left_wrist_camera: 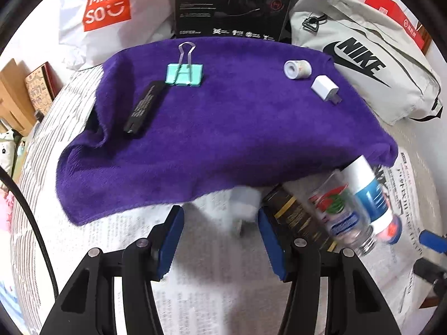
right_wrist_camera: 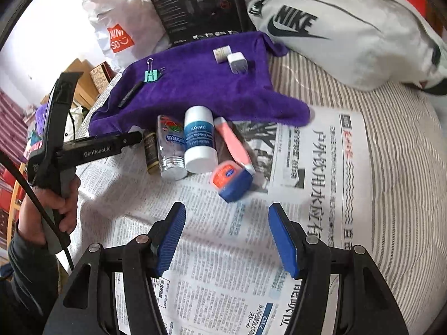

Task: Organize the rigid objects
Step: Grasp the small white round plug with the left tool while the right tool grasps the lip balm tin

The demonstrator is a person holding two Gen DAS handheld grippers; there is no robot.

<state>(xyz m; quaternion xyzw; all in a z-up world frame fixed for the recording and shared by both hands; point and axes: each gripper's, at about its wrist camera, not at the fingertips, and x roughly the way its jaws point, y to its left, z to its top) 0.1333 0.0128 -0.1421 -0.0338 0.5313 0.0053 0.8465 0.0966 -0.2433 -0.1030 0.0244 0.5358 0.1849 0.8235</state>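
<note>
From the left wrist view, the left gripper (left_wrist_camera: pixel 220 240) hangs over the newspaper (left_wrist_camera: pixel 195 293) with its blue pads parted; a blurred white object (left_wrist_camera: pixel 245 203) lies in the gap near the purple towel (left_wrist_camera: pixel 223 128), and whether the pads touch it cannot be told. On the towel lie a mint binder clip (left_wrist_camera: pixel 185 74), a black bar-shaped item (left_wrist_camera: pixel 144 107), a small white roll (left_wrist_camera: pixel 297 69) and, just beside it, a white charger plug (left_wrist_camera: pixel 325 88). At the towel's near right edge, on the paper, lie a dark tube (left_wrist_camera: pixel 301 217), a clear bottle (left_wrist_camera: pixel 342 212) and a white-and-blue bottle (left_wrist_camera: pixel 368 192), all blurred. Behind the towel stand a Miniso bag (left_wrist_camera: pixel 111 14), a black box (left_wrist_camera: pixel 232 2) and a Nike bag (left_wrist_camera: pixel 371 64). From the right wrist view, the right gripper (right_wrist_camera: pixel 226 240) stands open and empty above the newspaper (right_wrist_camera: pixel 223 265). Ahead of it, along the purple towel's (right_wrist_camera: pixel 195 89) edge, lie the dark tube (right_wrist_camera: pixel 151 150), the clear bottle (right_wrist_camera: pixel 169 148), the white-and-blue bottle (right_wrist_camera: pixel 199 139), a pink tube (right_wrist_camera: pixel 233 142) and a small blue-and-orange jar (right_wrist_camera: pixel 232 181) nearest the pads. At the left a hand (right_wrist_camera: pixel 60 209) holds the other gripper's handle.
</note>
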